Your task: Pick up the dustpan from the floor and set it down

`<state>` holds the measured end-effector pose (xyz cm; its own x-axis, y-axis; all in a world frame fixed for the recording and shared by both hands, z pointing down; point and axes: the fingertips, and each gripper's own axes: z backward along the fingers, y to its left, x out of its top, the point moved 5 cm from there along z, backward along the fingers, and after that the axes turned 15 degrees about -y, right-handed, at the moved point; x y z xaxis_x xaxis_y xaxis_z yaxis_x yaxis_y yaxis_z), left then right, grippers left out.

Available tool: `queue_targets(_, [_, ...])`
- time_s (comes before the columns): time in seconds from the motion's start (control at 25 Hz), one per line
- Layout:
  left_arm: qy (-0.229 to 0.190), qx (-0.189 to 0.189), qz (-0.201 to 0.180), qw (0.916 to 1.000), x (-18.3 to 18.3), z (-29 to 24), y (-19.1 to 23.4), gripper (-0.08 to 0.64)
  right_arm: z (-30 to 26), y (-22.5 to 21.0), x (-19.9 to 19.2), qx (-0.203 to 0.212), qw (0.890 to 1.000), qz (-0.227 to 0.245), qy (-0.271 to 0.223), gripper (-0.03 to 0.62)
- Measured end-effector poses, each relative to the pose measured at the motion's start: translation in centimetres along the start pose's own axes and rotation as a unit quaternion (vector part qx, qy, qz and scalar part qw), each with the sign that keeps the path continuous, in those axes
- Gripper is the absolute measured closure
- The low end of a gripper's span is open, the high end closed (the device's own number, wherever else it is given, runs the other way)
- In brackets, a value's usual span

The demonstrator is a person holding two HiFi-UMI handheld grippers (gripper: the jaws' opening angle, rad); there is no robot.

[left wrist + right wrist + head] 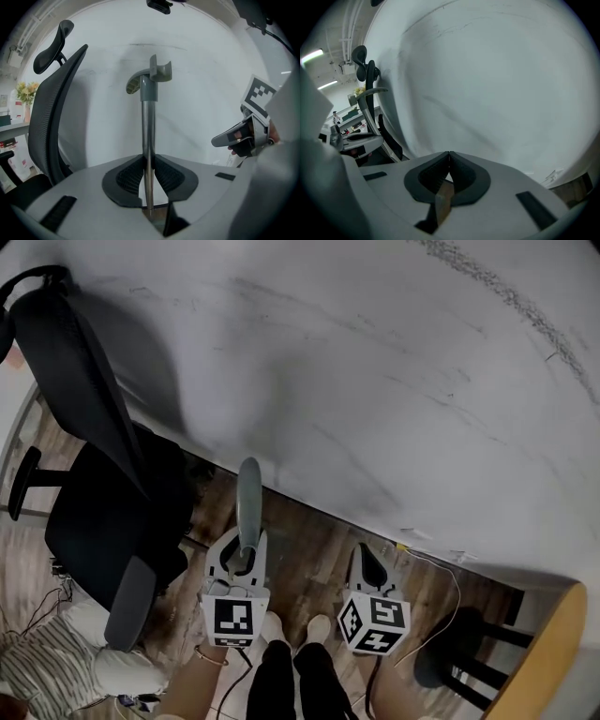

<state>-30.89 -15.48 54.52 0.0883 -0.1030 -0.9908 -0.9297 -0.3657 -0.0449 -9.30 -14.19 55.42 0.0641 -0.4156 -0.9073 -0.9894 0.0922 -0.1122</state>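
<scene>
Left gripper (242,557) (148,161): fingers grasping the thin metal shaft of the dustpan handle (248,493) (148,131), at its lower part.
Dustpan handle: upright, in front of the white wall (375,362), with the grey hooked end at the top. Of the dustpan only this handle shows.
Right gripper (372,563) (449,159): fingers clenched together with nothing between them, pointing toward the foot of the wall.
Office chair (94,502): black, close to the wall, on the wooden floor (309,559).
</scene>
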Motion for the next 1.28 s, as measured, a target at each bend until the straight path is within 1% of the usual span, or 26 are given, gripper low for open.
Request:
queue_targets(0.08, [-0.006, -0.004, -0.011, 0.9999, -0.2, -0.7, -0.2, 0.476, -0.4, -0.2, -1.0, -0.005, 1.0, -0.006, 0.003, 0.56])
queue_targets(0.16, [-0.008, -0.006, -0.013, 0.9999, -0.5, -1.6, -0.8, 0.476, -0.5, -0.5, -1.7, -0.009, 1.0, -0.01, 0.007, 0.56])
queue_targets(0.28, [-0.008, -0.008, -0.008, 0.9999, -0.6, -2.3, -1.7, 0.476, -0.3, -1.0, -2.6, -0.013, 1.0, -0.016, 0.014, 0.56])
queue_targets(0.44, [-0.015, 0.002, 0.002, 0.9999, -0.2, -2.2, -2.4, 0.476, 0.0, -1.1, -3.1, -0.008, 1.0, -0.018, 0.021, 0.56])
queue_targets(0.6, [0.005, 0.005, -0.005, 1.0, -0.6, -2.0, -2.5, 0.476, -0.1, -1.5, -2.9, -0.001, 1.0, -0.017, 0.021, 0.56])
queue_targets(0.76, [0.003, 0.022, 0.005, 0.9997, -0.6, -2.5, -2.6, 0.476, -0.3, -2.2, -2.8, 0.001, 1.0, -0.018, 0.02, 0.56])
queue_targets(0.96, [0.011, 0.026, -0.001, 0.9996, -1.5, -3.5, -3.2, 0.476, -0.6, -3.2, -3.3, 0.0, 1.0, -0.02, 0.024, 0.56])
queue_targets(1.28, [0.022, 0.03, -0.011, 0.9993, -3.6, -4.1, -6.3, 0.476, 0.6, -5.6, -4.4, -0.002, 1.0, -0.018, 0.023, 0.56])
